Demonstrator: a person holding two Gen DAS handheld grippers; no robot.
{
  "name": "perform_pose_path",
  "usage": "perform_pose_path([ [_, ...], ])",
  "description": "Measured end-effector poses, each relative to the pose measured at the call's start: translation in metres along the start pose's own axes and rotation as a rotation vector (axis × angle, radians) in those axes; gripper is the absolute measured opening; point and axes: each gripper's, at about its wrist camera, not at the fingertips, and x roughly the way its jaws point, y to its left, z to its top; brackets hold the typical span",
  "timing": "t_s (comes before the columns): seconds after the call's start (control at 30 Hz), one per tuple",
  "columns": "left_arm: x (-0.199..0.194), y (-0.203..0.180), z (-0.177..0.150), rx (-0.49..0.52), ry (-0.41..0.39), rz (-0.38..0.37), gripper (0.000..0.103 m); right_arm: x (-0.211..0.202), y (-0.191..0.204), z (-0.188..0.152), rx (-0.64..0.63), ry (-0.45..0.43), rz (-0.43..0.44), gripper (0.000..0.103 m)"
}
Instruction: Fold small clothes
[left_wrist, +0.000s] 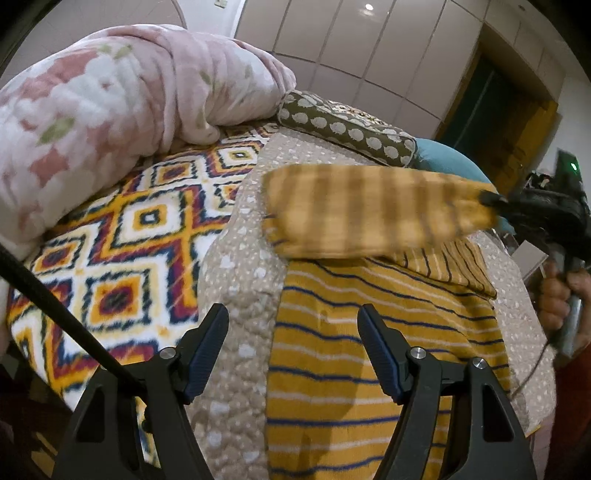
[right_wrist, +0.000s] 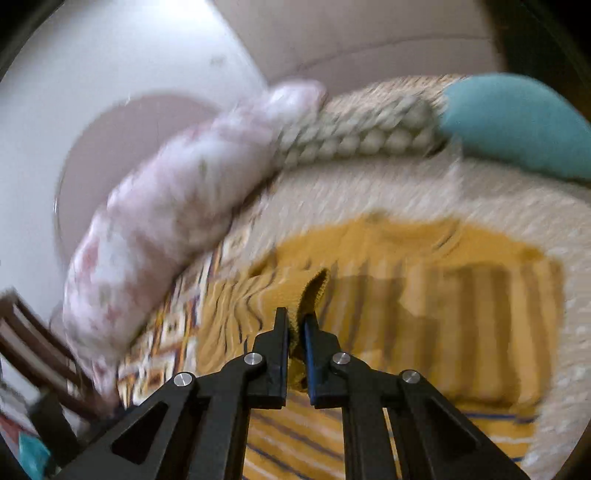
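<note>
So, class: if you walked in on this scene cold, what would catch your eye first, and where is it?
First, the mustard striped garment, spread on the beige quilt in the middle, one blurred part lifted by the right hand-held gripper, which is shut on its edge. Next, the bright diamond-patterned blanket to its left, with a pink floral blanket heaped behind.

The mustard-yellow striped knit garment (left_wrist: 369, 354) lay on the beige quilted bedspread (left_wrist: 236, 295), with the diamond-patterned fleece blanket (left_wrist: 122, 258) to its left. Behind that sat the rolled pink floral blanket (left_wrist: 110, 103); the olive dotted bolster (left_wrist: 347, 129) and teal cushion (left_wrist: 447, 162) lay at the back.
</note>
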Motion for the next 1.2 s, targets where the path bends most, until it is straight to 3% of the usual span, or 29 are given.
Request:
perform_pose_path([
  [0.07,0.013,0.002,0.006,-0.006,0.025,-0.011,0.073,-0.009,-0.038,0.003,0.070,0.001,-0.074,0.009],
  [0.2,0.041,0.005,0.012,-0.016,0.084,-0.022,0.073,0.007,-0.124,-0.020,0.158,0.122,-0.345,0.012],
  [0.27,0.054,0.005,0.014,-0.006,0.109,-0.010,0.073,0.014,-0.151,-0.032,0.198,0.190,-0.402,0.017],
  [0.3,0.058,0.005,0.013,0.002,0.114,-0.004,0.073,0.008,-0.161,-0.038,0.231,0.175,-0.388,0.017],
  [0.4,0.074,0.001,0.013,0.037,0.137,0.024,0.074,-0.018,-0.167,-0.043,0.262,0.111,-0.334,0.032],
  [0.53,0.085,0.001,0.008,0.063,0.166,0.036,0.074,-0.057,-0.162,-0.045,0.185,0.080,-0.363,0.033],
  [0.6,0.086,0.003,0.004,0.062,0.175,0.031,0.074,-0.083,-0.163,-0.053,0.131,0.085,-0.416,0.033],
  [0.73,0.083,0.008,-0.005,0.052,0.201,0.012,0.073,-0.122,-0.172,-0.077,-0.034,0.134,-0.709,0.042],
  [0.77,0.082,0.009,-0.009,0.047,0.206,0.003,0.073,-0.128,-0.173,-0.082,-0.047,0.139,-0.733,0.042],
  [0.8,0.081,0.010,-0.011,0.043,0.209,-0.003,0.073,-0.137,-0.175,-0.092,-0.033,0.139,-0.709,0.042],
  [0.87,0.079,0.011,-0.016,0.034,0.219,-0.030,0.073,-0.145,-0.177,-0.113,0.054,0.154,-0.540,0.043],
  [0.93,0.078,0.012,-0.023,0.023,0.230,-0.074,0.073,-0.142,-0.177,-0.146,0.157,0.184,-0.295,0.043],
  [1.0,0.074,0.012,-0.027,0.015,0.227,-0.102,0.069,-0.127,-0.171,-0.175,0.209,0.215,-0.148,0.043],
  [1.03,0.072,0.013,-0.030,0.005,0.232,-0.123,0.064,-0.120,-0.168,-0.185,0.220,0.225,-0.118,0.043],
  [1.13,0.064,0.018,-0.038,-0.044,0.248,-0.189,0.047,-0.114,-0.155,-0.202,0.227,0.145,-0.106,0.045],
  [1.2,0.056,0.025,-0.048,-0.082,0.250,-0.237,0.042,-0.112,-0.158,-0.205,0.325,0.126,0.053,0.045],
])
